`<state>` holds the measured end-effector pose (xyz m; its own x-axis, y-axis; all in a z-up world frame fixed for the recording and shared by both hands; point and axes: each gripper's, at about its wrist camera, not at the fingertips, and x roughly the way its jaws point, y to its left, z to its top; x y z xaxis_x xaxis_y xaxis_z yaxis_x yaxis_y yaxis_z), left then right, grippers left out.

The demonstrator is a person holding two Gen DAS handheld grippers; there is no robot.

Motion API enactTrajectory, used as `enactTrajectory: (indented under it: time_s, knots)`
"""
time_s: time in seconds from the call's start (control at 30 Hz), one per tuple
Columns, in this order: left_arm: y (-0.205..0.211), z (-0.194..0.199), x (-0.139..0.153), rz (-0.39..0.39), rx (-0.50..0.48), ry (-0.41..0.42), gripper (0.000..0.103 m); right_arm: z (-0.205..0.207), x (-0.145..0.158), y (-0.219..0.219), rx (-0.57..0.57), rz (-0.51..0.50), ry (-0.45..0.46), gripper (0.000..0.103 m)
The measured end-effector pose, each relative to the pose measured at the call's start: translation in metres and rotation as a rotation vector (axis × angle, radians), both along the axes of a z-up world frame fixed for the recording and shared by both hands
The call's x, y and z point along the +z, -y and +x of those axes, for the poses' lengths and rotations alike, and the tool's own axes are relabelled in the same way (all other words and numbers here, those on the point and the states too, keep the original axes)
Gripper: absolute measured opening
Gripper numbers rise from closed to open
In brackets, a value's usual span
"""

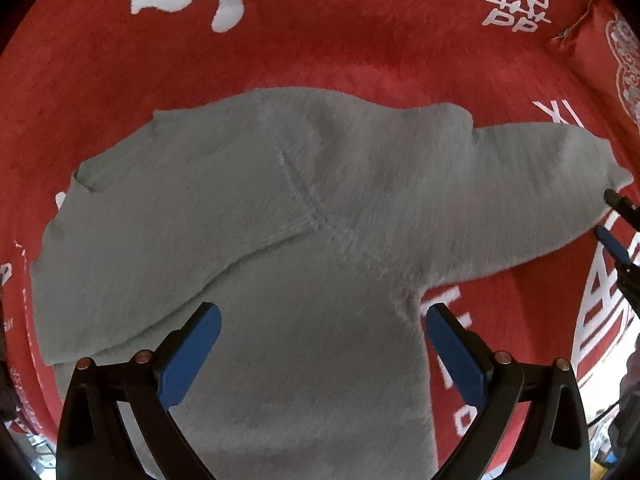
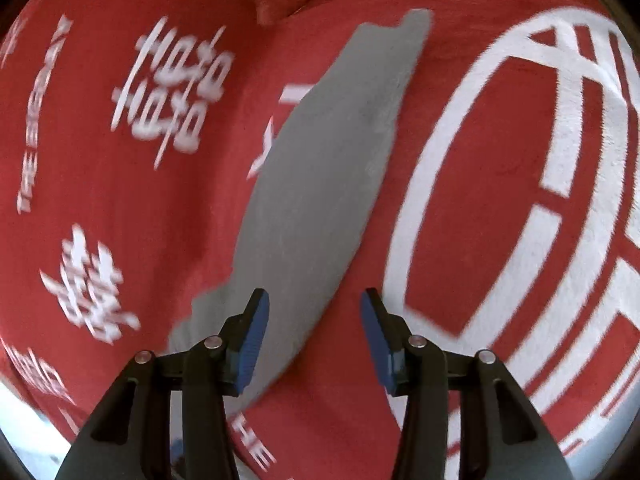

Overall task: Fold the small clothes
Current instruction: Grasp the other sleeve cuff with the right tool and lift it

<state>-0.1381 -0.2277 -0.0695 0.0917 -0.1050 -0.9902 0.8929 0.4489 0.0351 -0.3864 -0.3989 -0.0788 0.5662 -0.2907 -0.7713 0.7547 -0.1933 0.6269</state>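
Grey sweater (image 1: 280, 208) spread flat on a red blanket (image 1: 360, 48) with white lettering.

The left hand-held gripper (image 1: 322, 344) hangs over the sweater's body, its blue pads spread wide and gripping nothing. The right hand-held gripper (image 2: 314, 340) sits over one outstretched sleeve (image 2: 320, 184), its jaws parted and opening with nothing pinched between them. A red cushion (image 1: 600, 40) lies at the blanket's far edge, apart from the sweater.

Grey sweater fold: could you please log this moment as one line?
grey sweater: flat on red blanket, one sleeve folded | left gripper: open, above | right gripper: open, over other sleeve
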Motion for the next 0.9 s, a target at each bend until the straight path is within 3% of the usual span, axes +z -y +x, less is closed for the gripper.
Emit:
enactTrajectory:
  time_s: [0.17,0.4,0.43,0.47,0.6,0.77,0.9]
  knots:
    - [0.015,0.001,-0.006,-0.002,0.007,0.002,0.103,0.000,0.005,0.021,-0.050,-0.053,0.023,0.054]
    - [0.028,0.007,-0.004,-0.030,0.015,0.030,0.103,-0.008,0.003,0.038,-0.106,-0.029,0.083,0.051]
    - [0.030,0.009,-0.004,-0.032,0.022,0.038,0.103,-0.009,-0.001,0.040,-0.113,0.002,0.099,0.032]
    - [0.030,0.011,-0.004,-0.033,0.027,0.042,0.103,-0.009,-0.005,0.042,-0.114,0.032,0.127,0.006]
    - [0.028,0.025,-0.005,-0.035,0.048,0.047,0.103,-0.007,-0.009,0.041,-0.128,0.048,0.285,0.006]
    - [0.017,0.044,-0.004,-0.038,0.067,0.065,0.103,0.022,0.006,0.035,-0.059,0.019,0.484,0.006]
    - [0.001,0.070,0.000,-0.040,0.109,0.076,0.103,0.055,0.021,0.029,0.001,0.006,0.591,0.006]
